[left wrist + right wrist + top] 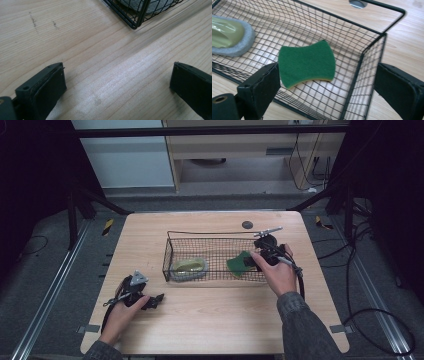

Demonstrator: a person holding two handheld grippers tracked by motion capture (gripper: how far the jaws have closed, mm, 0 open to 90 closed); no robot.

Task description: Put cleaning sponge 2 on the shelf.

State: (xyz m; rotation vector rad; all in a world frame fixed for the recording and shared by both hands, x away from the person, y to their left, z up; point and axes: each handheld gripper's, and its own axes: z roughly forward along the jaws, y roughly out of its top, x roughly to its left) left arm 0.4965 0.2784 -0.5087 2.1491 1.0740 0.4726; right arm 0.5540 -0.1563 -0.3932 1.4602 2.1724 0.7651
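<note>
While my right gripper (325,87) hangs at the wire basket's (384,35) right end, its jaws stand spread and hold nothing; the green sponge (307,62) lies flat inside, just beyond them; my left gripper (117,87) rests spread above the bare table (75,37).

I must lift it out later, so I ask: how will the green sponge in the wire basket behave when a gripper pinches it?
The green sponge is a thin flat pad with a yellow foam layer at its edge, so it probably squashes and bends when pinched. It looks light. Its rough scouring face should resist slipping, and lying flat on the wire basket it will hardly roll.
</note>
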